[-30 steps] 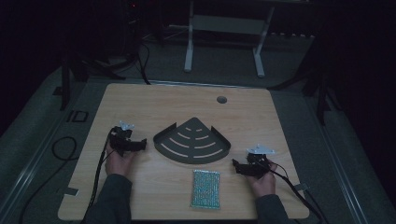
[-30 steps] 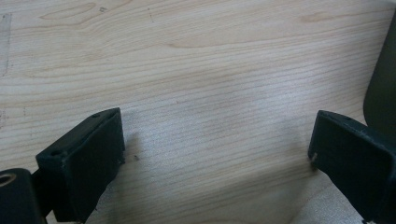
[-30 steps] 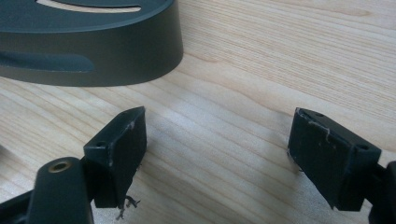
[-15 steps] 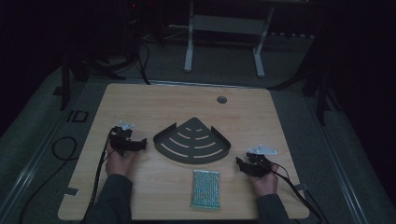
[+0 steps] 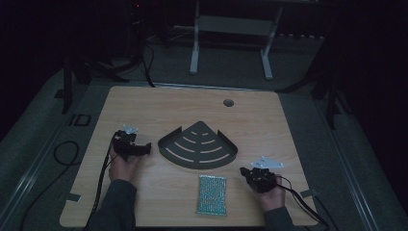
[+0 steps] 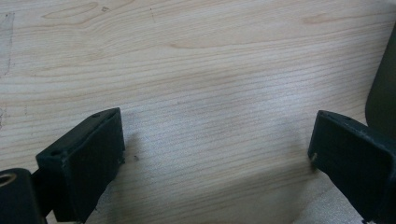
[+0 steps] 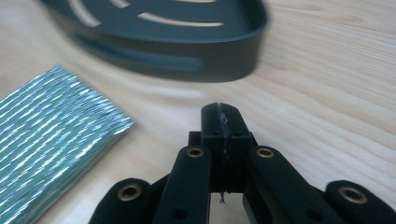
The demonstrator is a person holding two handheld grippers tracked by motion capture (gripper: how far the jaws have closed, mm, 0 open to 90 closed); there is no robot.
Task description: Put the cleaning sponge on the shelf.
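A dark, fan-shaped slotted tray (image 5: 198, 144) lies in the middle of the wooden table (image 5: 159, 106). A glittery green ribbed pad (image 5: 212, 193) lies flat just in front of it. My left gripper (image 5: 144, 150) rests left of the tray, its jaws wide open over bare wood (image 6: 217, 135), with the tray's edge (image 6: 383, 88) at the far right. My right gripper (image 5: 245, 172) sits right of the pad. Its jaws have just been closing and now meet with nothing between them (image 7: 222, 116). It points at the tray's wall (image 7: 177, 51), with the pad (image 7: 51, 135) to its left.
A round cable hole (image 5: 228, 102) sits near the table's far edge. Cables trail from both grippers off the near side. A white metal frame (image 5: 231, 29) stands on the floor behind the table. Bare wood runs along the far half of the table.
The right gripper's jaws have closed from wide open to shut, and that hand has shifted slightly toward the near edge. The left hand, tray and pad stayed put.
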